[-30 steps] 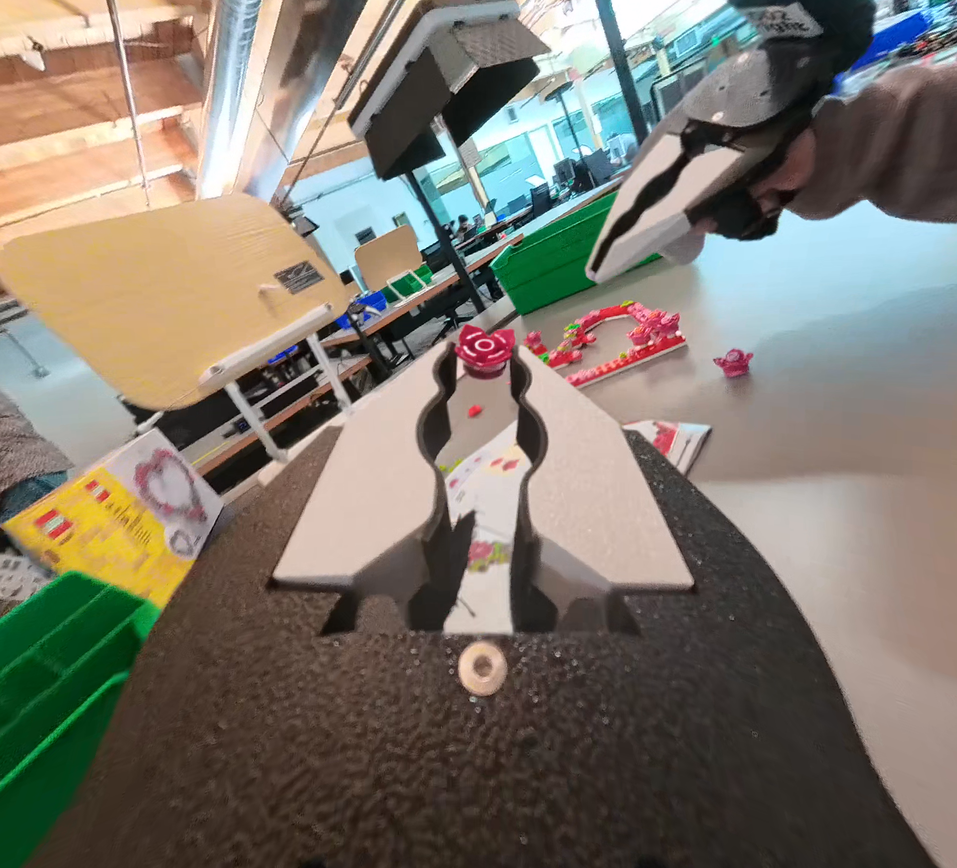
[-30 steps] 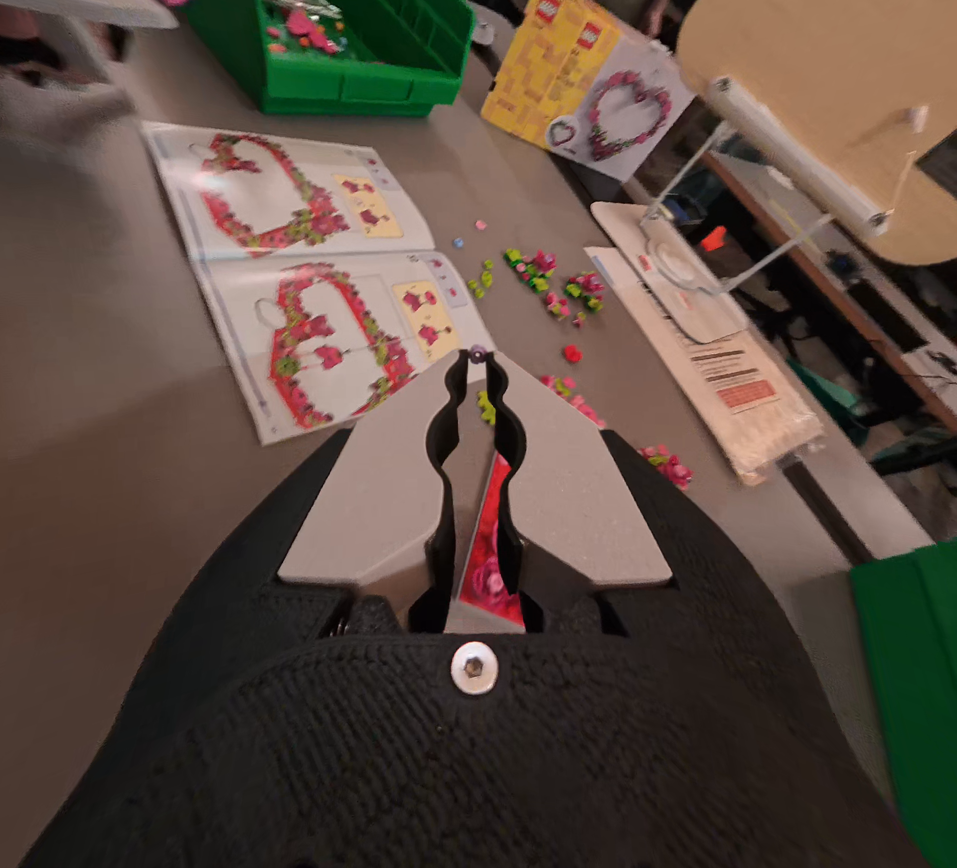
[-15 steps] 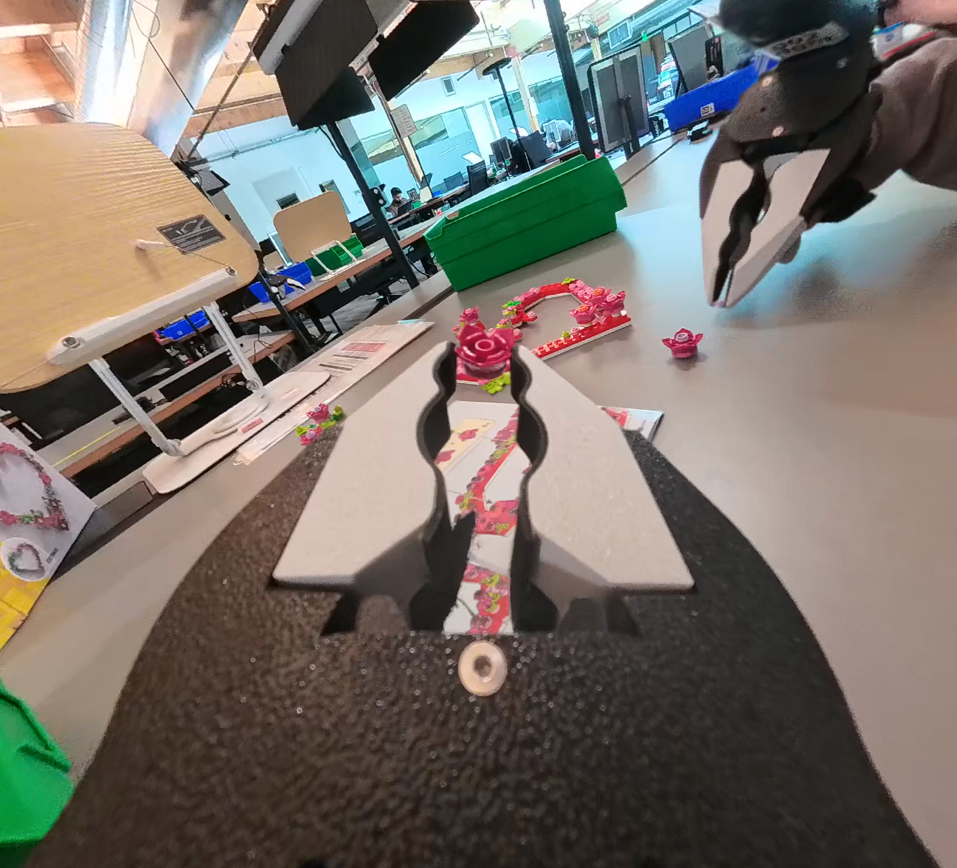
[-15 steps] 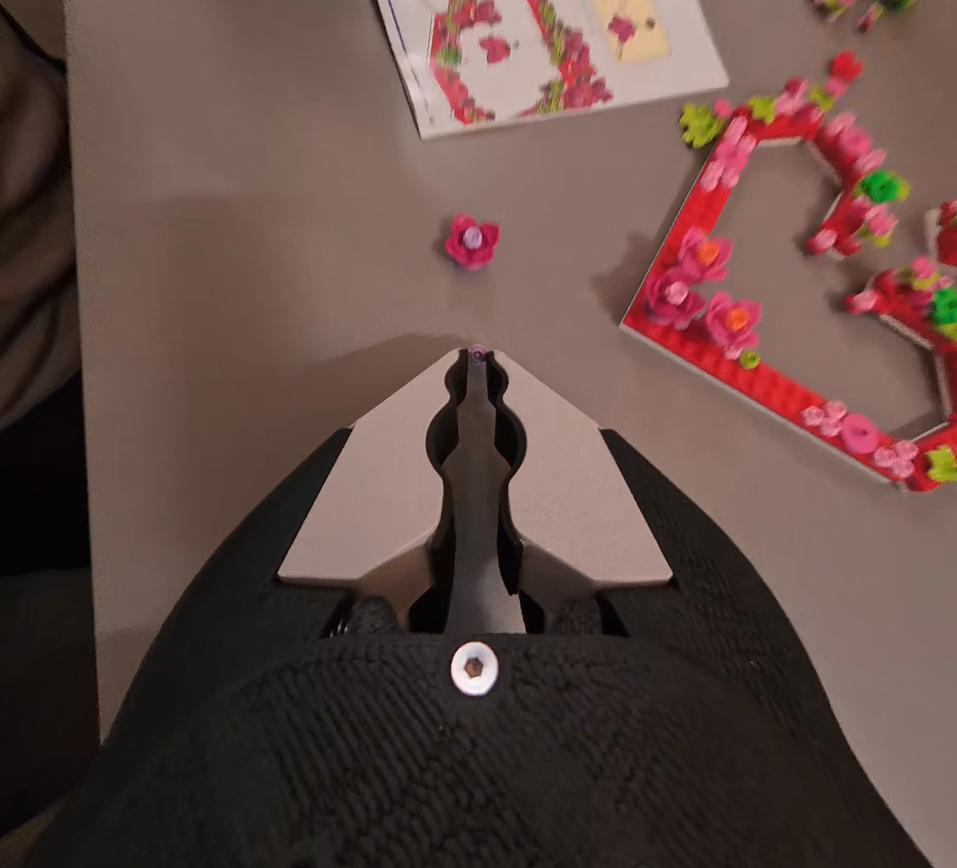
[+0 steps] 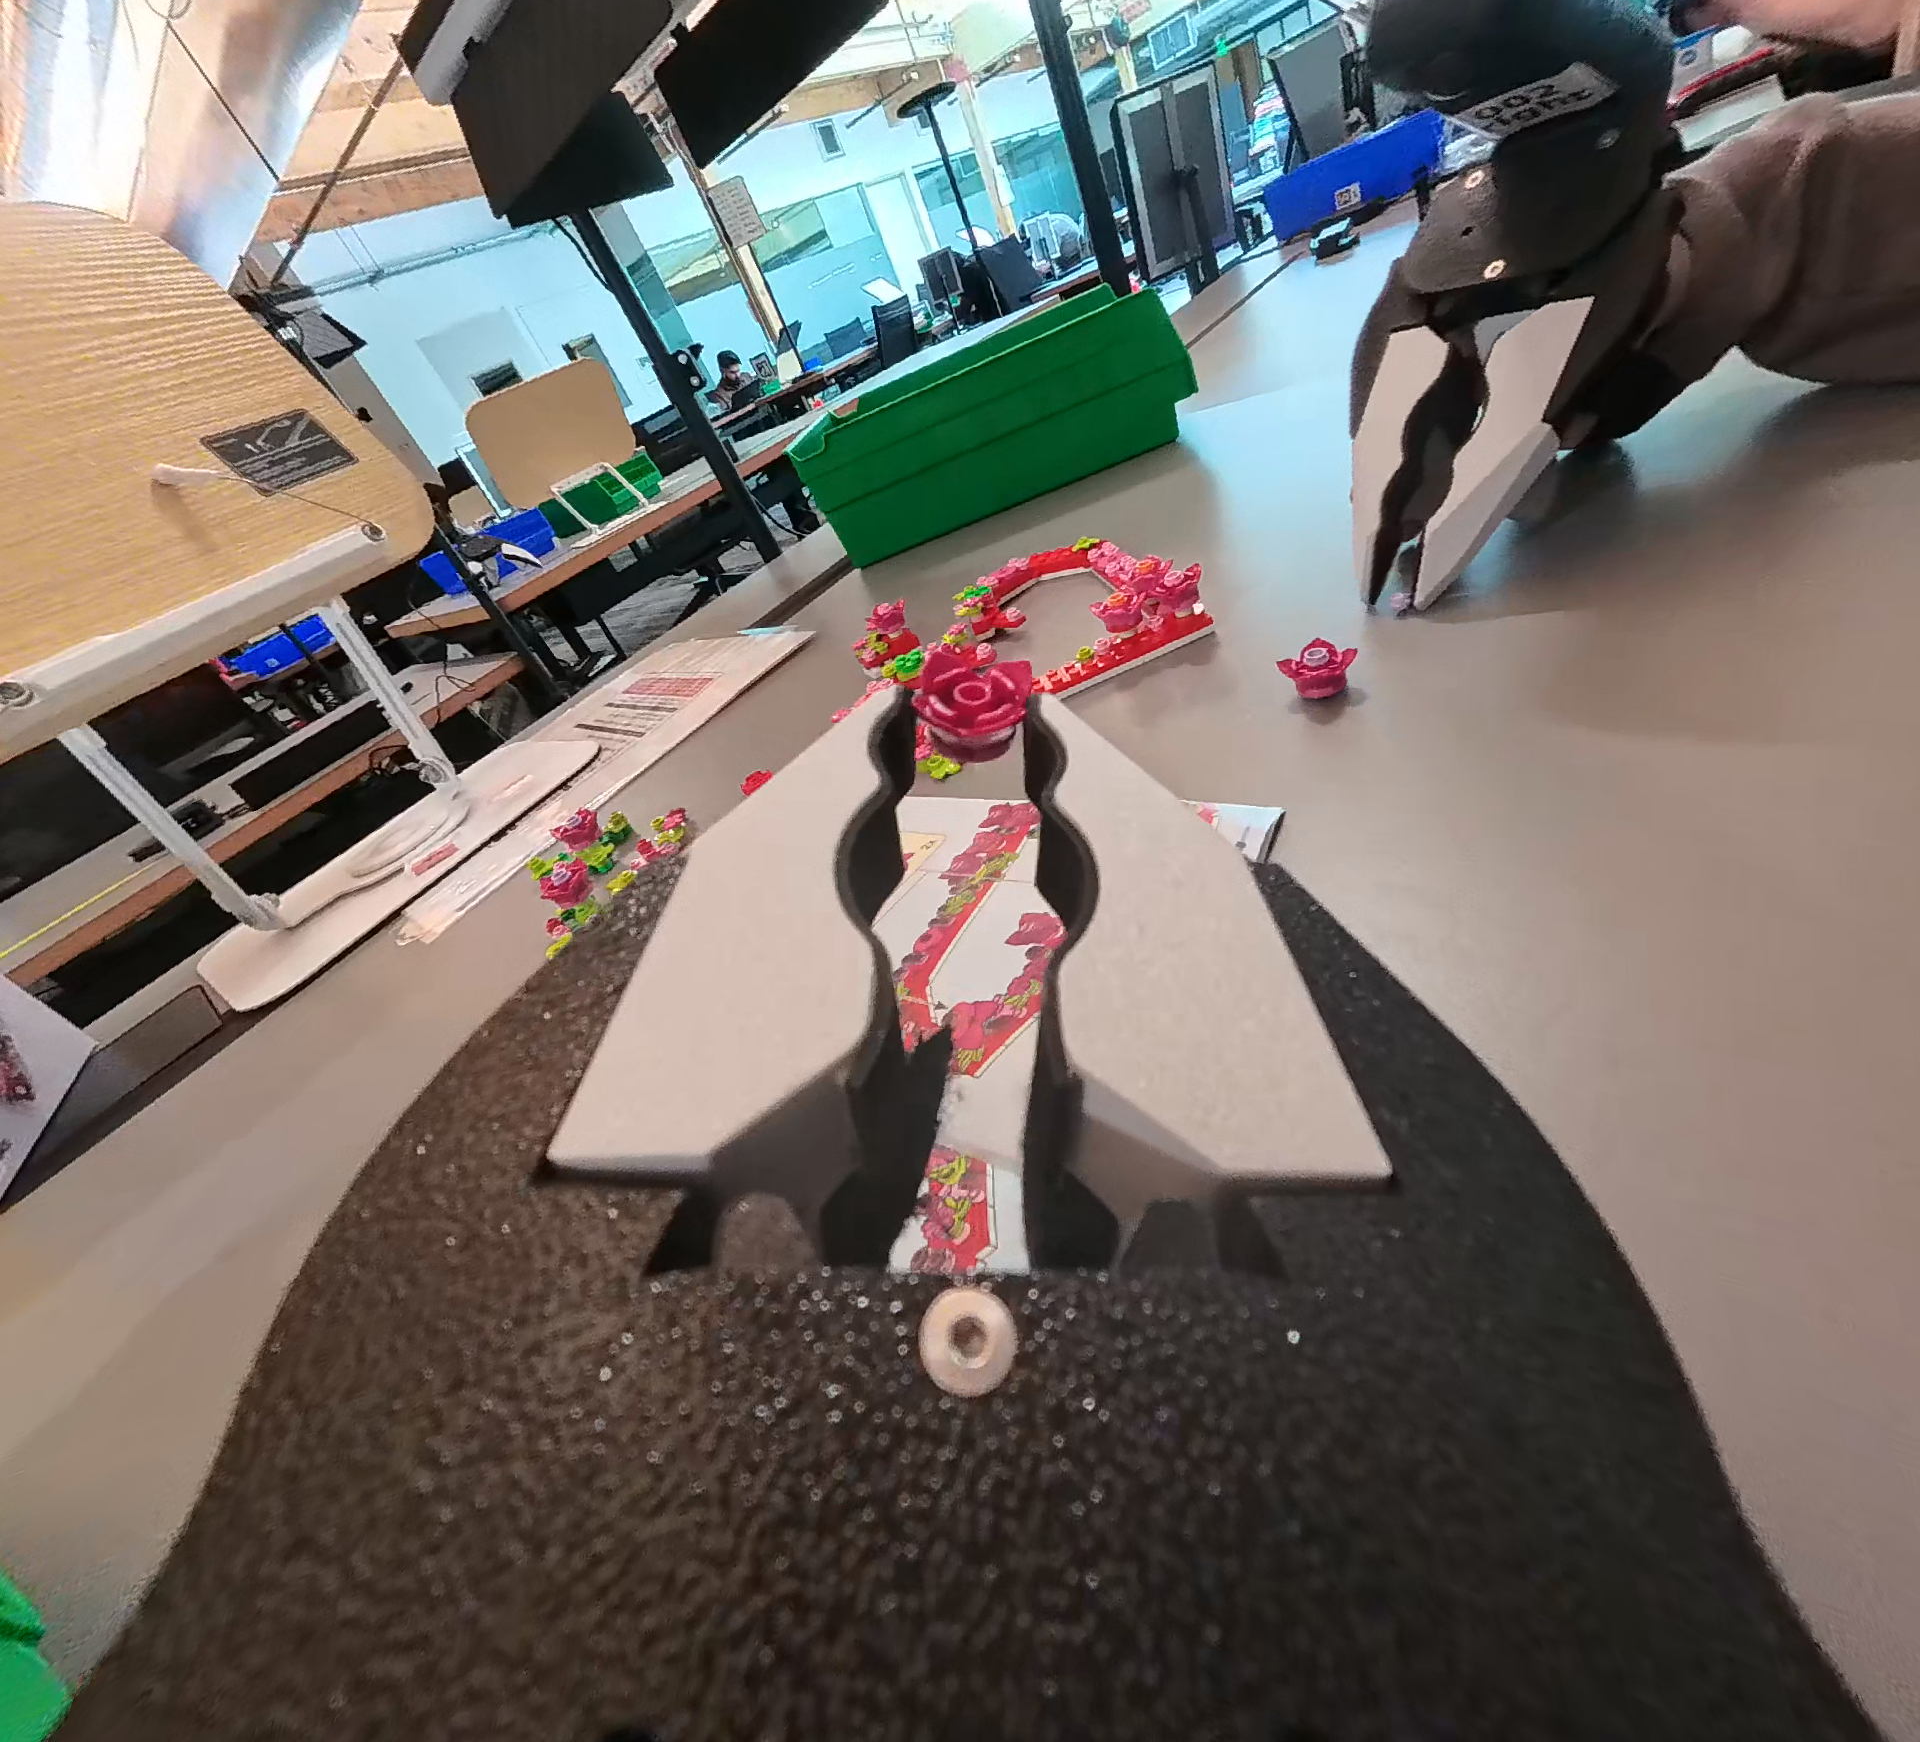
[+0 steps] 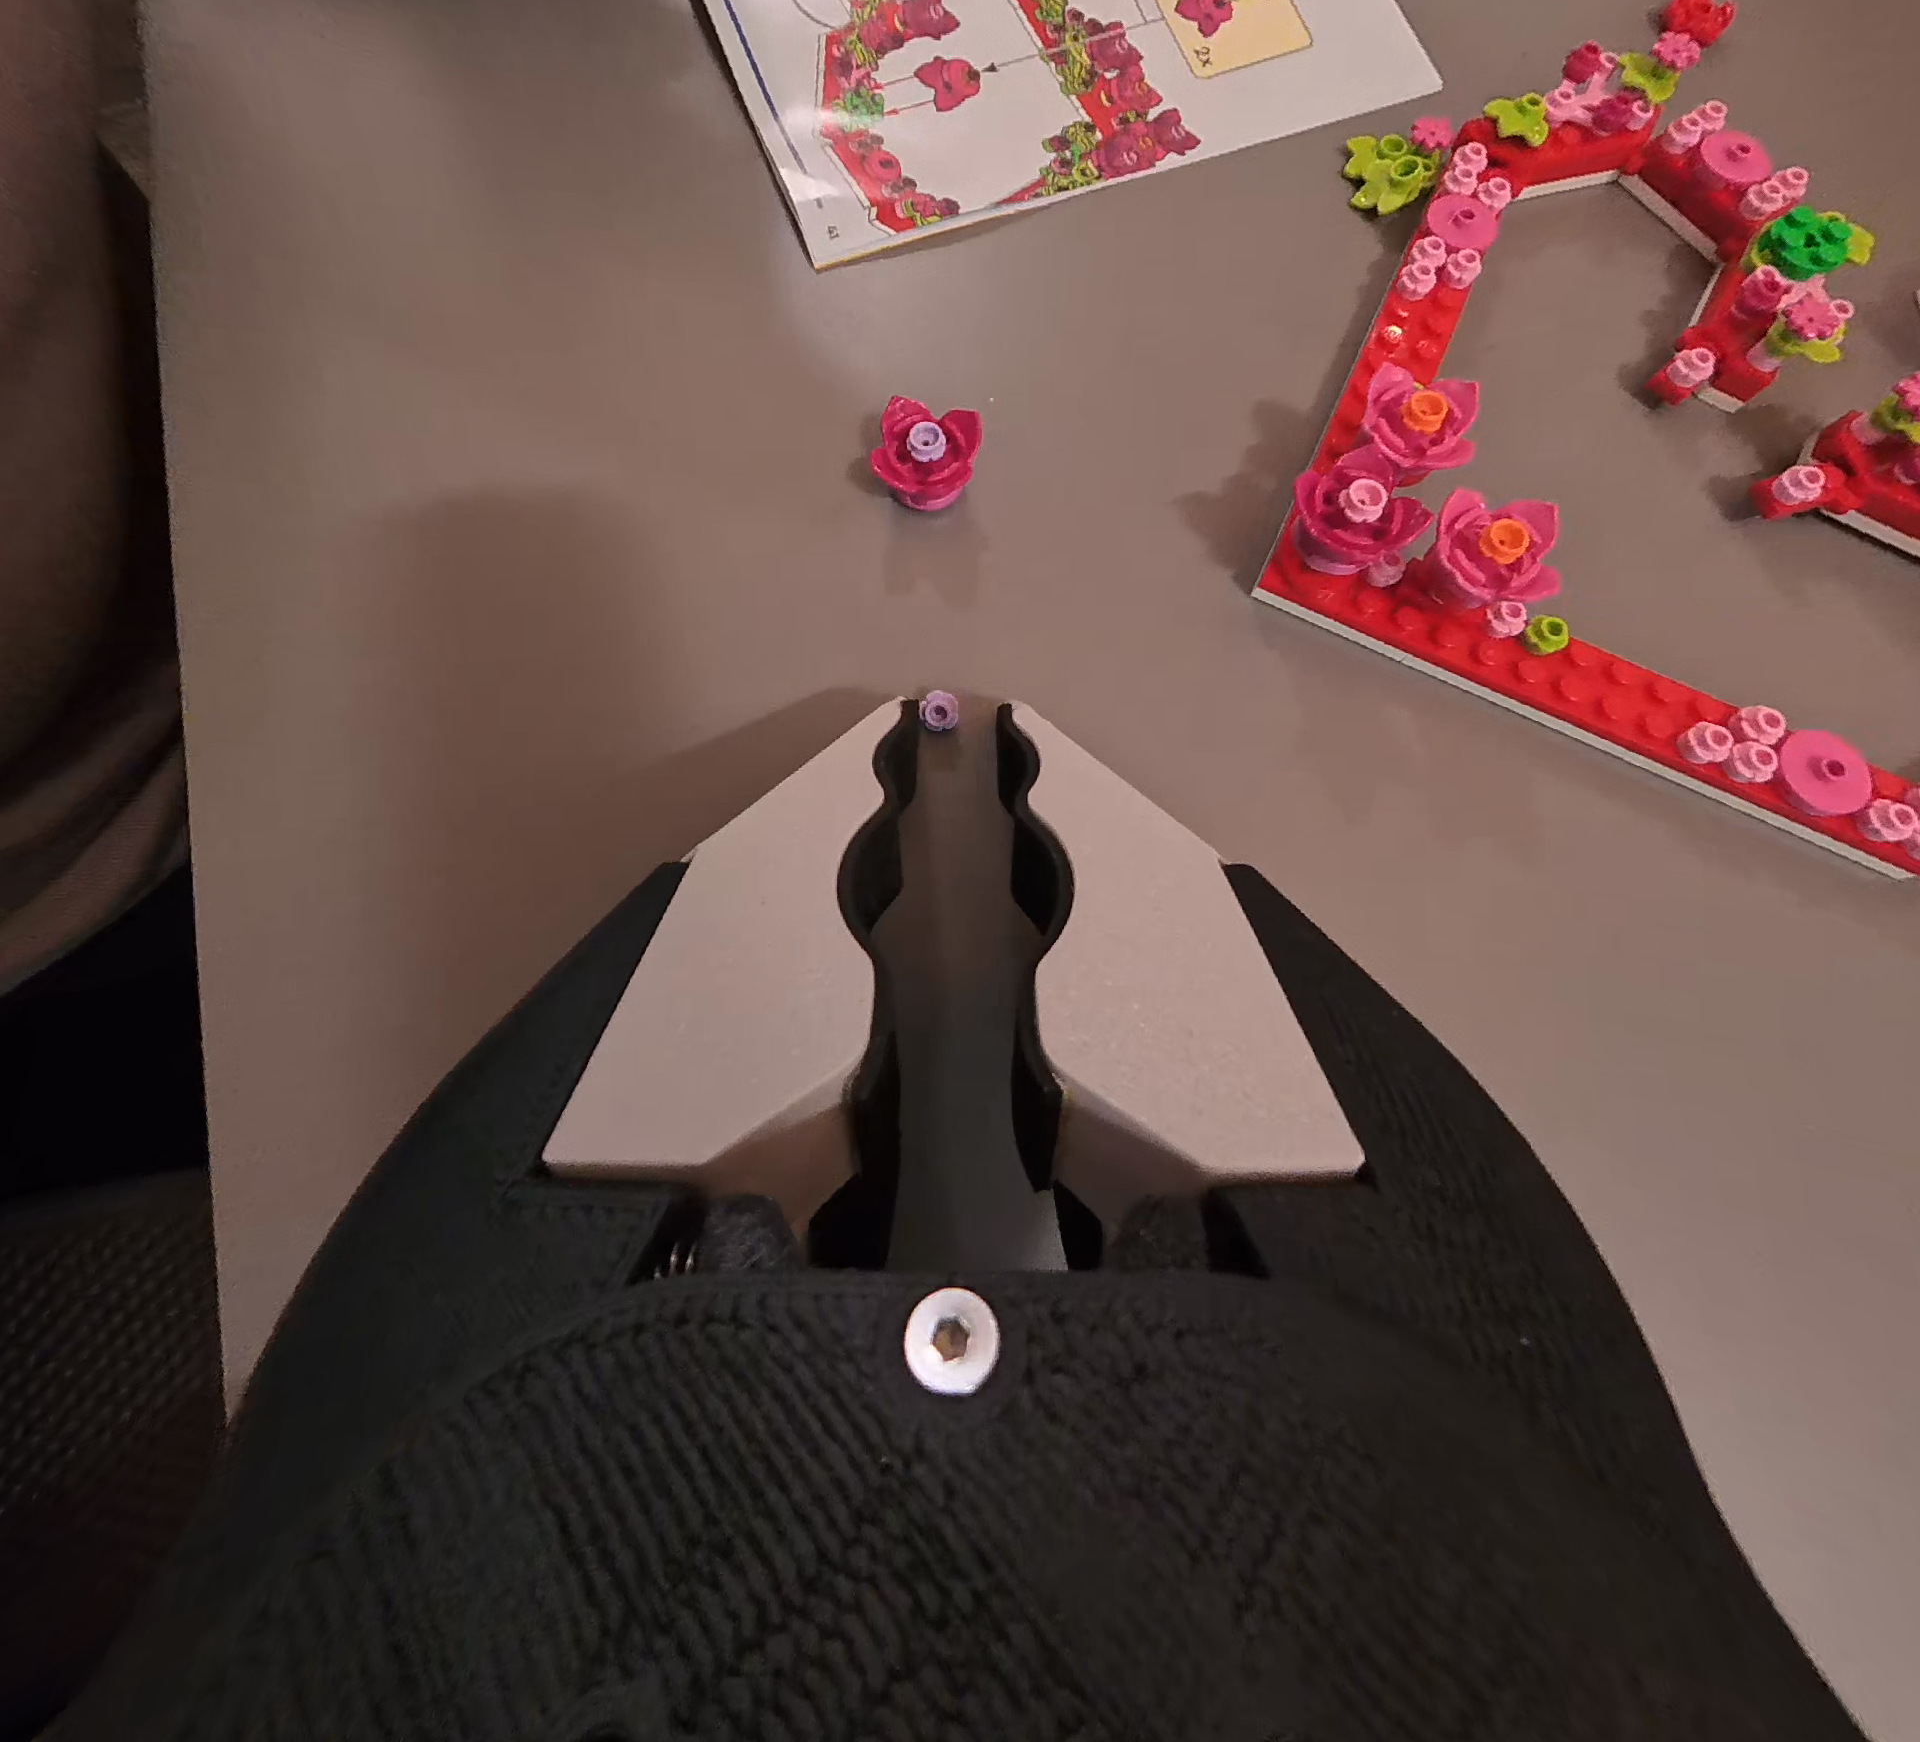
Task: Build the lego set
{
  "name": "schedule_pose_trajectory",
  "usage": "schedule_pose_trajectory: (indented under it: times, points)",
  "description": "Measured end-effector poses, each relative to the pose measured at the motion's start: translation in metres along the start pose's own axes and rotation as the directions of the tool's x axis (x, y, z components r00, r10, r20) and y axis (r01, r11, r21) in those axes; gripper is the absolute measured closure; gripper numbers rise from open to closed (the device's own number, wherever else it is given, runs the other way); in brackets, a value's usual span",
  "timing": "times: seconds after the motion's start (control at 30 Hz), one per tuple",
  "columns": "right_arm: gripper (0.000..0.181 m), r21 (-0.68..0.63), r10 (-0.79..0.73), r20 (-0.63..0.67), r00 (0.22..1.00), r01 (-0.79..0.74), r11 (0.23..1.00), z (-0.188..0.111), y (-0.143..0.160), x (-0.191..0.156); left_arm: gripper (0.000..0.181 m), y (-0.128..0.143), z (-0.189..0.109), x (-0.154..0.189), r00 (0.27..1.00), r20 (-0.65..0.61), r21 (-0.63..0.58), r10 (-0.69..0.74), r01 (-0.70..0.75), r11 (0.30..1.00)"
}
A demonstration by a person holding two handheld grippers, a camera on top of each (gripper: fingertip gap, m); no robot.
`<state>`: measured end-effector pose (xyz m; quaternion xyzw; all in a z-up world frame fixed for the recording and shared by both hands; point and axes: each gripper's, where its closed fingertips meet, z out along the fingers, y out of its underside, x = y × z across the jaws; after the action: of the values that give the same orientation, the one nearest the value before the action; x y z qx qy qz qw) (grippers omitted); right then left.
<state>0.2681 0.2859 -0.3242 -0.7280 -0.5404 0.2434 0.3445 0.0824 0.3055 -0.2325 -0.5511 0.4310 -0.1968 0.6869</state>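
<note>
My left claw [image 5: 971, 705] is clamped on a magenta rose piece [image 5: 971, 700], pinched at its base between the tips with its cupped petals facing up, held clear above the open instruction booklet [image 5: 966, 944]. Its middle is empty as far as I can see.

Off to the right of that claw and farther out, my right claw [image 6: 948, 713] points down at the grey table [image 6: 520, 342], its tips a little apart. A tiny lilac stud [image 6: 938, 711] sits against the left tip. I cannot tell whether it is gripped or lying loose on the table.

Straight ahead of the right tips, a short way off, a finished rose [image 6: 925, 454] stands upright, already bearing a lilac centre. To the right lies the red heart frame [image 6: 1558, 653], with three roses clustered near its corner.

My judgement: the stud belongs in the rose my left claw holds, so the two claws must meet, stud above the cup.

The green bin [image 5: 997, 435] lies beyond the frame; its contents are hidden.
</note>
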Motion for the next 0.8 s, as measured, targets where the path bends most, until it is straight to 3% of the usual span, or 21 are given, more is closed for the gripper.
schedule_pose_trajectory:
  times: [0.5,0.8]
  points:
    - [0.176,0.008,-0.01,-0.021,1.0,0.01,1.0,0.0,-0.002,0.001,0.163,0.0,-0.001,0.005,1.0,-0.028,-0.004,0.005,-0.005,1.0]
    - [0.176,0.088,-0.042,-0.071,0.997,0.048,0.995,0.005,-0.033,-0.002,0.163,0.001,0.006,0.026,0.986,-0.14,-0.064,-0.088,0.08,0.995]
